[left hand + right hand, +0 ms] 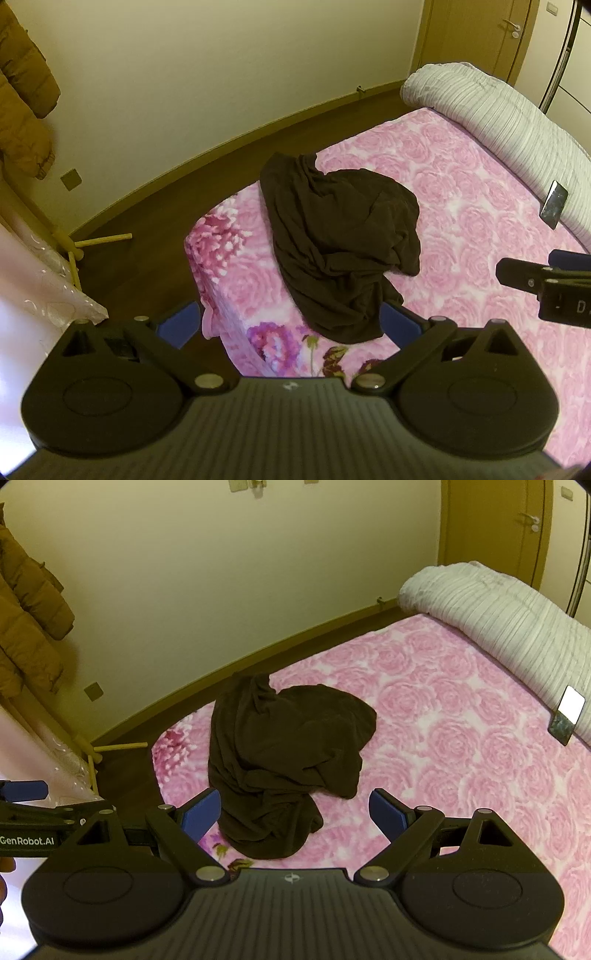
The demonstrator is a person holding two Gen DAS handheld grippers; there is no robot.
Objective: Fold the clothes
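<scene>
Both your tools hang with jaws spread wide and empty: the left gripper (290,325) and the right gripper (295,810) point down at the near corner of the bed (461,738). Just beyond them, a dark garment (280,753) lies in a crumpled heap on the pink rose bedspread, unfolded. It looks soft, light and limp, likely to sag and slide; pinch a hem edge or a corner, not the bunched middle. Farther off, a rolled striped duvet (498,627) props a phone (567,714).
</scene>
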